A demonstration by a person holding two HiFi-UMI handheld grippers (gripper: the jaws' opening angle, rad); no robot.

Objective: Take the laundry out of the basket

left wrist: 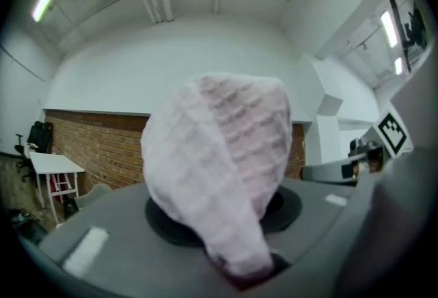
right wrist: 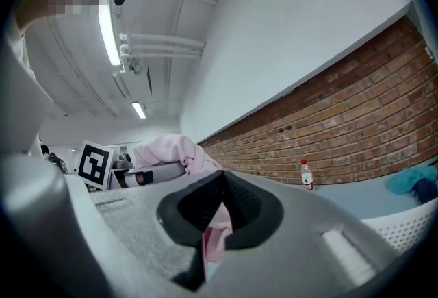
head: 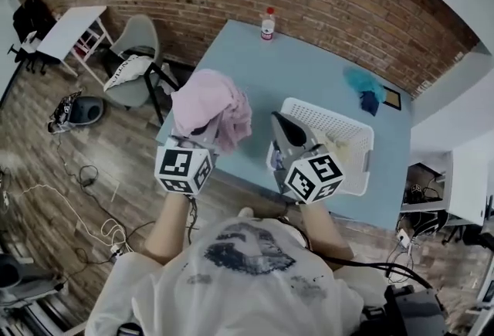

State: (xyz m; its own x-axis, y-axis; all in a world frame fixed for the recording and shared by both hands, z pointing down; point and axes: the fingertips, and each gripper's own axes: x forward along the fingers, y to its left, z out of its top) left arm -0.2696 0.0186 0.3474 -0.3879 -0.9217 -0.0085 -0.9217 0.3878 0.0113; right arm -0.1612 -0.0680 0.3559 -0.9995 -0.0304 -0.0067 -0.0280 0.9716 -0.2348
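Slipping is the main hazard: right gripper (right wrist: 211, 238) jaws are nearly closed on only a thin pink edge, so a tug apart could free it and let the pink garment (head: 212, 106) sag toward the floor (head: 100, 172) off the table (head: 309, 72) edge. Left gripper (left wrist: 239, 266) jaws are narrow, clamped on the bunched bulk mounded over them. The garment is aloft, left of the white basket (head: 356, 143) and clear of it.

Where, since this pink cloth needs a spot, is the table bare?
Bare: the light blue tabletop between the red-capped plastic bottle, the white slatted laundry basket and the held pink waffle cloth. Crowded: the right end, with basket and crumpled teal cloth.
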